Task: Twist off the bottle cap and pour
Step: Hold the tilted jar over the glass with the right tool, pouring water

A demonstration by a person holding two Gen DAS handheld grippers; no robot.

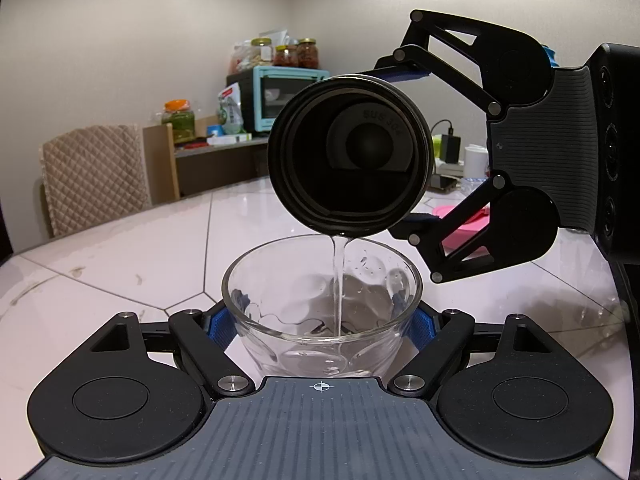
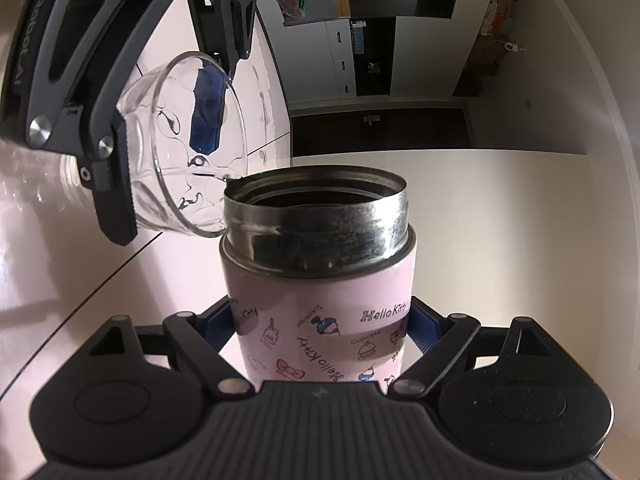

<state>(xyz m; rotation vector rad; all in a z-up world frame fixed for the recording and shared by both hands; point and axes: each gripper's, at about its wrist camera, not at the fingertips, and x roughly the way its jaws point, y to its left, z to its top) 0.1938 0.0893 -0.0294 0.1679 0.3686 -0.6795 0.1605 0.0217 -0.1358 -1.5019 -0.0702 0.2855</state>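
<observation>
bottle (image 2: 320,280) reads "hello kitty", "cupcake"; pouring water into glass (image 1: 322,304).

Bottle (image 1: 350,158) tipped mouth-down directly above glass cup (image 1: 322,304), water stream (image 1: 339,280) falling into cup; cup on table (image 1: 120,248), chair (image 1: 94,178) behind-left of cup, oven (image 1: 280,98) behind it.

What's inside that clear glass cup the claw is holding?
A thin stream of water falls from the pink steel flask into the clear glass cup, pooling shallowly. The left claw covers its base.
</observation>
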